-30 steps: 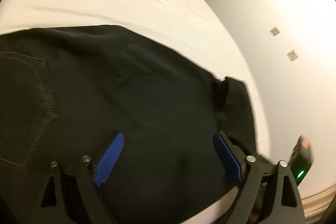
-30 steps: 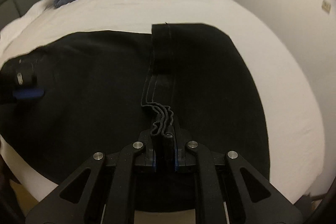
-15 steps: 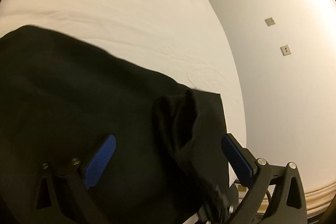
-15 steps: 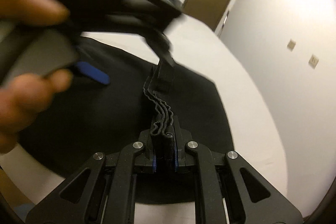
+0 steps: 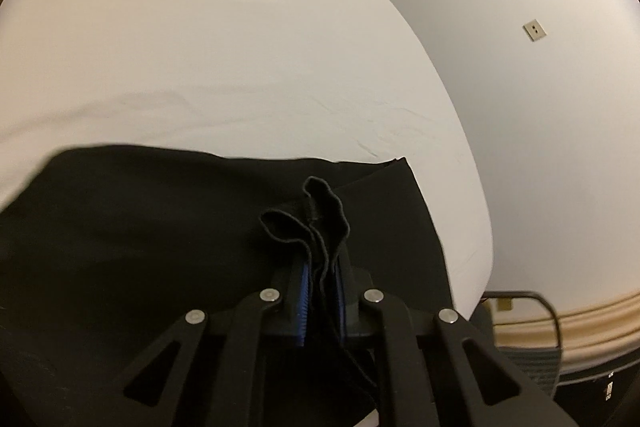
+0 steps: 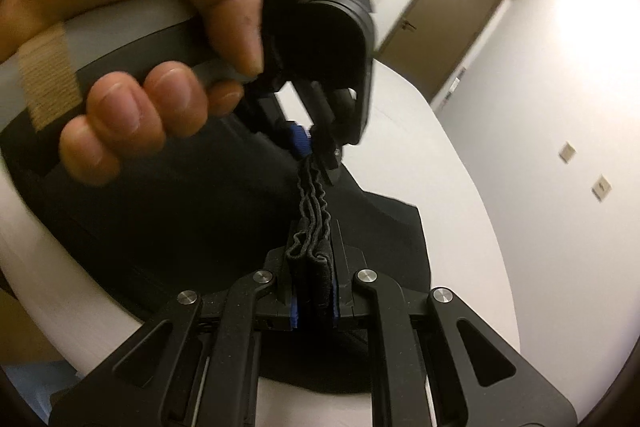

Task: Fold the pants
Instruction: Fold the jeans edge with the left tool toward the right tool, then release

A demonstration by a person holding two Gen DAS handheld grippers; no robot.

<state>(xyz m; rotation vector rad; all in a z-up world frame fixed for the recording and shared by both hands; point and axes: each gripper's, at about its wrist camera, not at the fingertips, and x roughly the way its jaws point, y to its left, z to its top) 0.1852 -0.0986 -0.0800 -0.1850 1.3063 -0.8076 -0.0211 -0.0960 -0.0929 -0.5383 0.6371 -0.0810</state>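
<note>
Nearest the right wrist camera, the right claw [image 6: 312, 291] is clenched on a bunched, layered hem of the black pants [image 6: 168, 211], the edges stacked in ripples between its blue pads, so that all layers travel together. Just past it the same strip of hem runs taut up to the left claw [image 6: 316, 151], which is gripped by the person's left hand [image 6: 132, 39] and looks pinched on the far end of that strip. Held this close, the two claws appear to have gathered one short edge of the garment between them, likely to carry it over as a single fold.

In the left wrist view, the left claw [image 5: 322, 291] is clamped on several folds of the pants [image 5: 152, 235], whose rumpled edge stands up above the pads. The rest of the cloth drapes away to the left and below, lying on the white bed [image 5: 240, 67], with one straight border and a corner near the bed's right side.

Farther off, the sheet is bare and lightly creased. Beyond it stands a pale wall with two small wall plates [image 5: 534, 30], and the right wrist view shows a brown door [image 6: 448, 27] at the far end of the room
</note>
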